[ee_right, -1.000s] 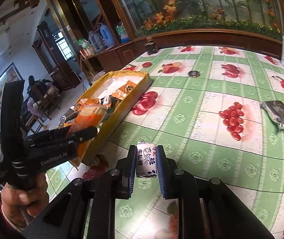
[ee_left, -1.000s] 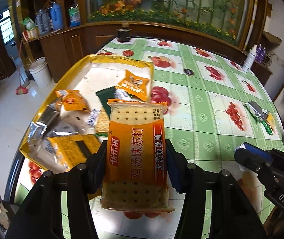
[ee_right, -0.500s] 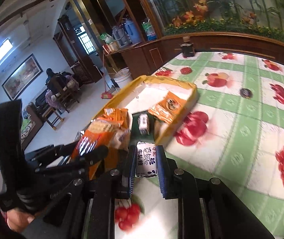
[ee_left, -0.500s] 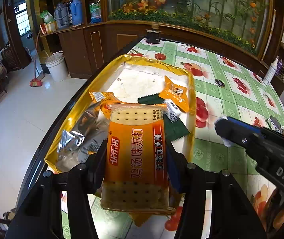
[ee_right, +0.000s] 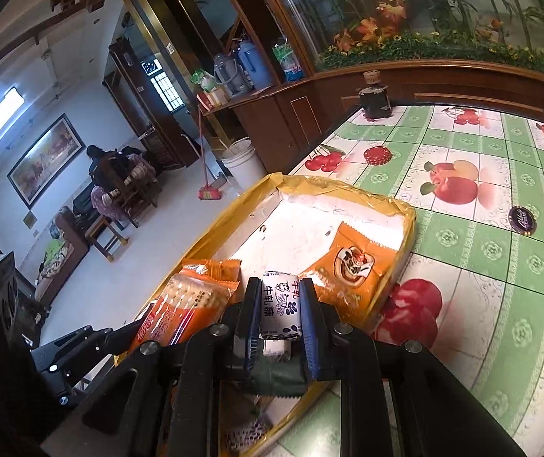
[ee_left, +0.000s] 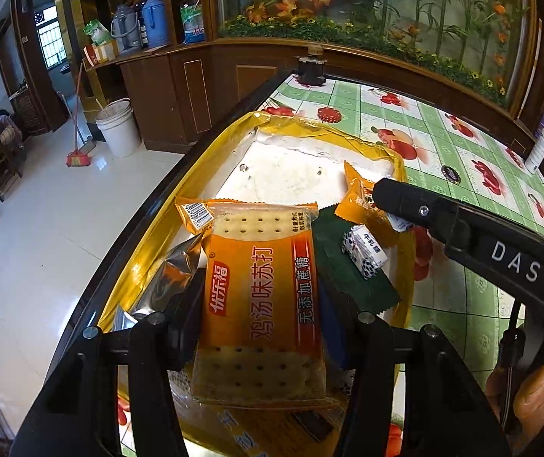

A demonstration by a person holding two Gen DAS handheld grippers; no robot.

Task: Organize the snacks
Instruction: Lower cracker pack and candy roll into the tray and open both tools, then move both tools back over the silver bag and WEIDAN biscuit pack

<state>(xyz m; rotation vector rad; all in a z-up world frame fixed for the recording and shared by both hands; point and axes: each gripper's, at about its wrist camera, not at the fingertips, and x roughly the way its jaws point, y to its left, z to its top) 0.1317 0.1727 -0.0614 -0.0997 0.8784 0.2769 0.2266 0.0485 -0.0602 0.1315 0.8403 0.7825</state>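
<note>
**Both hand-held grippers loaded, hovering over the snack tray**

Left hand-held gripper (ee_left: 262, 312) is clamped on the orange plastic cracker packet w/ Chinese print (ee_left: 262, 301), held flat by its long sides above the near end of the shallow yellow-rimmed tray w/ white floor (ee_left: 146, 251). Right hand-held gripper (ee_right: 280, 312) is pinched narrow on a small white-and-black wrapped milk candy (ee_right: 280, 306), also over the tray, just beside the left one. Tray sits at the corner of the counter w/ green-checked fruit-print cloth (ee_right: 500, 236).

Risks, as I judge them:
- The two grippers are close; releasing both at once could knock them together or nudge a packet over the tray rim, which is right at the counter edge w/ floor below.
- Cracker packet is wide and the near end is already crowded (silver foil bag (ee_left: 173, 274), dark green packet (ee_left: 348, 266)); dropped here it may pile up or slide off.
- Too hard a squeeze may crack the crackers.

Views differ: left wrist shows a second identical candy (ee_left: 363, 253) lying on the green packet, plus the right gripper's side; it hides the candy being held. Right wrist shows that candy clearly, an orange sachet w/ round logo (ee_right: 348, 270), and the tray's bare far half, a freer drop spot.
</note>
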